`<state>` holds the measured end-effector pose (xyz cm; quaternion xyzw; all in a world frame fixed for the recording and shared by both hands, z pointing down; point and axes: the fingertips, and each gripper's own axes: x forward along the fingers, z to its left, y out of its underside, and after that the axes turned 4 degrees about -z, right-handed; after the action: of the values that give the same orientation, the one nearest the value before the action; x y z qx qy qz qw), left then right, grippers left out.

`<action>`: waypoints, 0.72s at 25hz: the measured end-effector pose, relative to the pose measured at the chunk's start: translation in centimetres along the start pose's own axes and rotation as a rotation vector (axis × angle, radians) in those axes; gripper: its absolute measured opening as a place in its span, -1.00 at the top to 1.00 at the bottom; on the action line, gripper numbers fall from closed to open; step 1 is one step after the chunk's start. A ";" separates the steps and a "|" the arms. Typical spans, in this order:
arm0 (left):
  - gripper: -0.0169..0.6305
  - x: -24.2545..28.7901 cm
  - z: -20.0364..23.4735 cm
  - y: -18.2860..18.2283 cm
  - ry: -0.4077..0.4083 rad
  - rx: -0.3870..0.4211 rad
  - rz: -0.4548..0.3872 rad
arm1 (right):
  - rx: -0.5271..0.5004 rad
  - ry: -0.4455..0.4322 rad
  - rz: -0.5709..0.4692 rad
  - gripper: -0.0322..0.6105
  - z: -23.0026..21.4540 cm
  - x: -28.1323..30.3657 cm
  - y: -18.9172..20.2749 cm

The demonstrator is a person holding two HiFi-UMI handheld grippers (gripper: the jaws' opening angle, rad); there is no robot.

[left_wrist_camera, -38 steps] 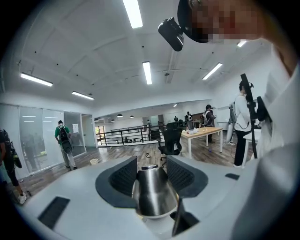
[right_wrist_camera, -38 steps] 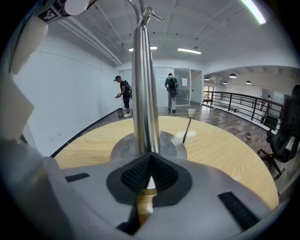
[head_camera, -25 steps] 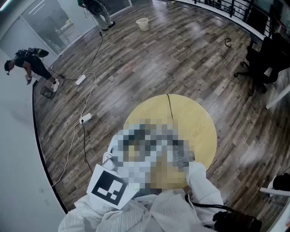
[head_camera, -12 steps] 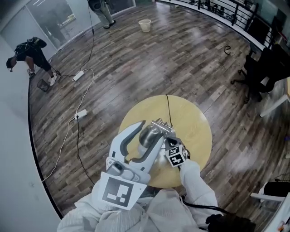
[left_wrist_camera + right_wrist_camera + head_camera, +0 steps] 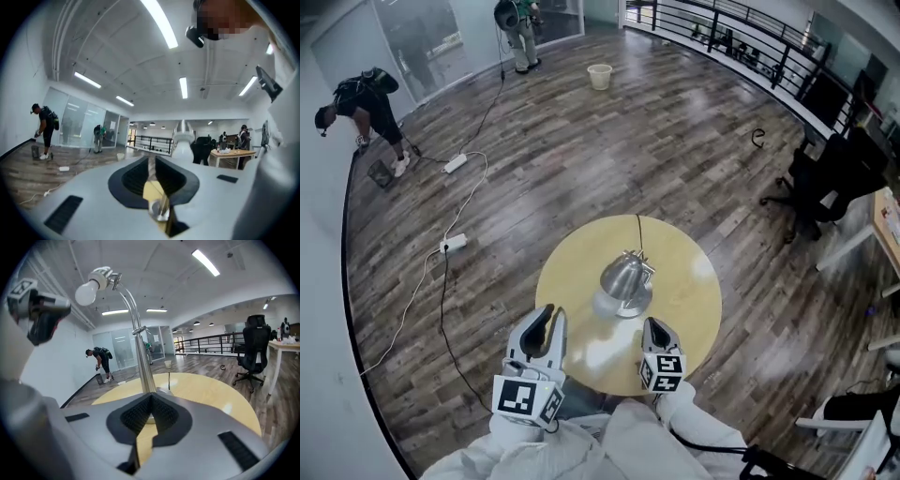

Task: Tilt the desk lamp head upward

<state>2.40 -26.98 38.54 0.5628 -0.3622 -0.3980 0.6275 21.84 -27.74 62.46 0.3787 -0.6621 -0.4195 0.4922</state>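
A metal desk lamp (image 5: 626, 279) stands in the middle of a round yellow table (image 5: 694, 281). In the right gripper view its stem (image 5: 141, 359) rises straight ahead and curves left to the head with a white bulb (image 5: 87, 291). My left gripper (image 5: 547, 317) hangs at the table's near edge, clear of the lamp. Its jaws have just been closing, with nothing between them, and the tips now meet. My right gripper (image 5: 655, 326) is beside it, also short of the lamp, shut and empty. In the left gripper view the lamp (image 5: 183, 135) shows beyond the jaws.
A black cable (image 5: 639, 231) runs from the lamp over the table's far edge. Wooden floor surrounds the table. An office chair (image 5: 814, 180) stands at the right. Power strips (image 5: 454, 242) with cords lie on the floor at left. Two people stand far off.
Half a second ago my left gripper stood open beside the lamp head with the right gripper close by. Both have drawn back to the table's near edge, and the left jaws have closed.
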 end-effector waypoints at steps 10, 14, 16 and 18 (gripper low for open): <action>0.94 -2.6 -4.5 20.7 0.222 -0.098 0.458 | 0.069 0.016 0.012 0.87 2.3 -4.9 2.1; 0.94 -3.3 -6.4 20.6 0.284 -0.059 0.466 | 0.085 0.013 0.014 0.87 2.5 -7.0 2.6; 0.94 -3.4 -6.6 19.9 0.294 -0.040 0.452 | 0.090 0.006 -0.004 0.87 3.0 -8.0 2.0; 0.94 -3.5 -6.8 19.1 0.307 -0.034 0.436 | 0.097 0.013 -0.020 0.87 3.7 -8.9 1.5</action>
<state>8.84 -20.01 56.82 0.5145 -0.3686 -0.1695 0.7554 20.19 -18.39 60.29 0.4112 -0.6746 -0.3894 0.4734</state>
